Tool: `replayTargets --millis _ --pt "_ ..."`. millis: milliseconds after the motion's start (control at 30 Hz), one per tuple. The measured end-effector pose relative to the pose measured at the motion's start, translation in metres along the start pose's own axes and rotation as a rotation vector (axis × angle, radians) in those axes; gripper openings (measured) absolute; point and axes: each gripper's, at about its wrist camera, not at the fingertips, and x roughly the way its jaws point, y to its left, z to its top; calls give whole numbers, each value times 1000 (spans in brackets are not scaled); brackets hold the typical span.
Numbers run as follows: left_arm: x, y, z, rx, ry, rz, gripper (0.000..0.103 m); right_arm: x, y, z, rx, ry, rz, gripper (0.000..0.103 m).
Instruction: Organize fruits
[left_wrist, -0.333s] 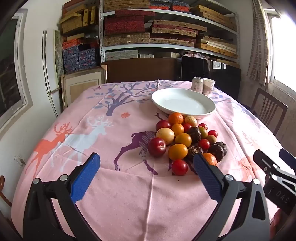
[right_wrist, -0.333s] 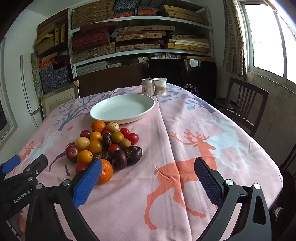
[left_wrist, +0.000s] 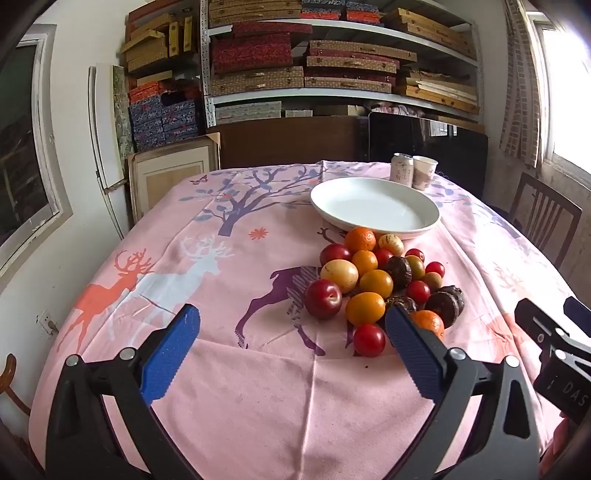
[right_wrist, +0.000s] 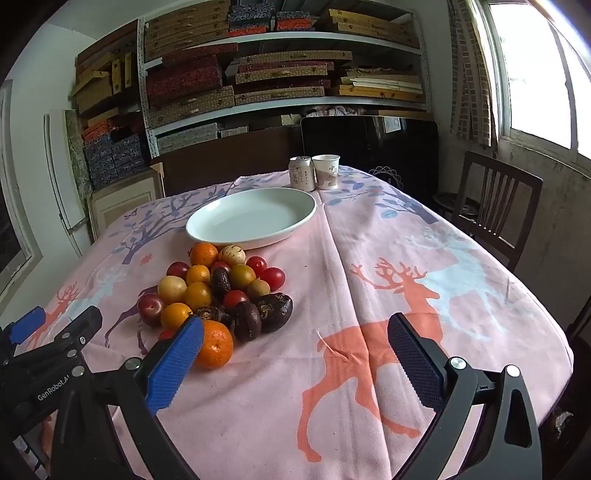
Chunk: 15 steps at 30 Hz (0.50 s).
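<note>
The shelves (left_wrist: 332, 66) along the back wall are stacked with flat boxes. In front of them the tabletop (left_wrist: 229, 369) wears a pink cloth (right_wrist: 388, 277) printed with deer and trees. A wooden chair (right_wrist: 495, 210) stands at its right side, under the window (right_wrist: 535, 74).

On the far half of the cloth sits a white plate (left_wrist: 375, 206) with nothing in it. Behind the plate a can (left_wrist: 402, 171) and a paper cup (left_wrist: 424, 177) stand side by side, touching or nearly so.

Just in front of the plate lies the fruit pile (left_wrist: 384, 284), a tight cluster on the cloth. It holds oranges, among them one (right_wrist: 213, 349) at the near edge, a red plum (left_wrist: 322, 299) on the left edge, a yellow fruit (left_wrist: 339, 275), dark wrinkled fruits (right_wrist: 273, 312) on the right side, and small red tomatoes (left_wrist: 369, 339).

The left claw (left_wrist: 291, 354) hovers over bare cloth near the pile, its blue pads spread wide and holding nothing; its right pad (left_wrist: 413, 354) overlaps the near orange in the left wrist view. The right claw (right_wrist: 295, 362) also stands wide and empty, over the orange deer print to the right of the pile, with its left pad (right_wrist: 173, 365) just beside the near orange in its own view. Each claw shows at the edge of the other's camera.
</note>
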Motion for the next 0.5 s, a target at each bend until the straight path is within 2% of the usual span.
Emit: replayTargets --millis 67,200,333,500 --pt "2 -1 1 1 -1 -31 99 7 -5 -1 3 10 14 100" --pt "8 -2 3 23 -2 -70 99 11 1 4 -68 2 35 100" --pt "10 5 2 27 7 -70 99 14 6 9 -88 4 53 100" --pt "23 7 -1 22 60 -59 99 25 3 6 -89 44 98 100"
